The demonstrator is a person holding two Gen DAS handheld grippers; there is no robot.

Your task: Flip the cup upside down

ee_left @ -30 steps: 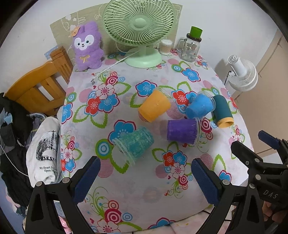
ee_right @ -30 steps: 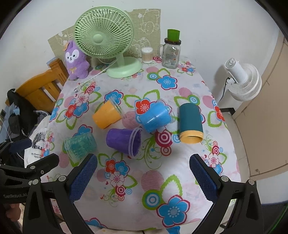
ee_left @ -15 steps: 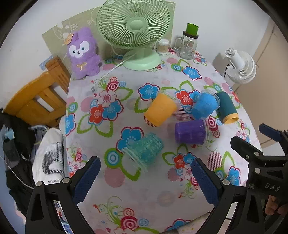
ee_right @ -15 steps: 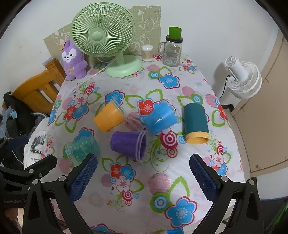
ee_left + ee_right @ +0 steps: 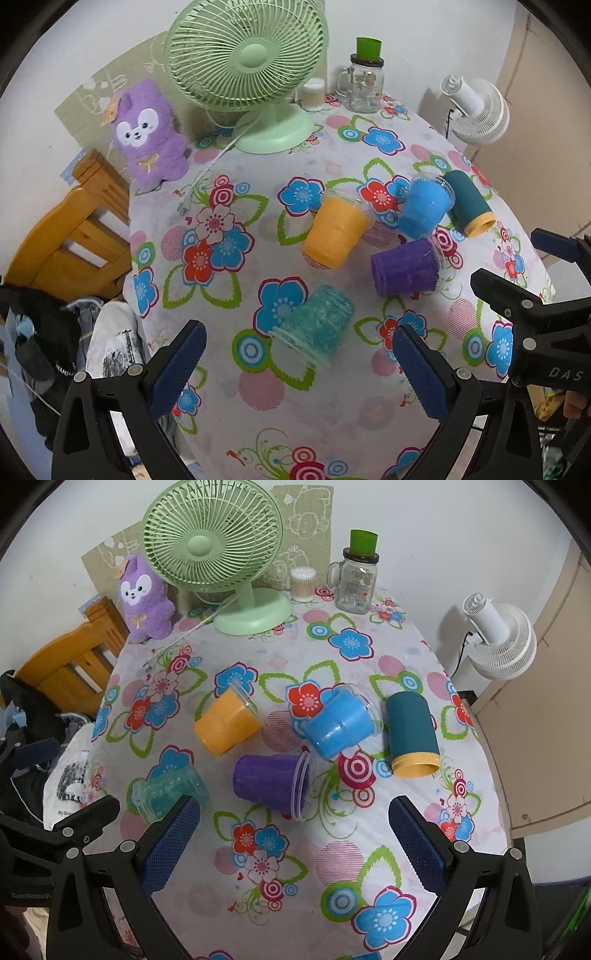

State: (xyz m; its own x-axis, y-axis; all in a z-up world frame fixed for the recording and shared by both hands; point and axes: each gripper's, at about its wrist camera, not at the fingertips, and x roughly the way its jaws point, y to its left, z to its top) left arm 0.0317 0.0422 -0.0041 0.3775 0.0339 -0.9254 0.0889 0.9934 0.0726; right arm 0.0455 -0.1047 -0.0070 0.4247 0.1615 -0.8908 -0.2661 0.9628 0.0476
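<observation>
Several cups lie on their sides on the flowered tablecloth: a teal glitter cup (image 5: 317,328) (image 5: 166,794), an orange cup (image 5: 336,230) (image 5: 227,723), a purple cup (image 5: 406,266) (image 5: 271,782), a blue cup (image 5: 424,206) (image 5: 341,723) and a dark teal cup with a yellow rim (image 5: 469,205) (image 5: 412,731). My left gripper (image 5: 295,369) is open and empty, just short of the teal glitter cup. My right gripper (image 5: 295,845) is open and empty, just short of the purple cup.
A green desk fan (image 5: 255,74) (image 5: 221,554), a purple plush toy (image 5: 147,136), a glass jar with a green lid (image 5: 356,579) and a cotton-swab box (image 5: 303,585) stand at the far edge. A wooden chair (image 5: 74,229) is left, a white fan (image 5: 498,642) right.
Both grippers have moved forward over the table, towards the cups, which now look larger. The cups have not moved. Both grippers stayed open.
</observation>
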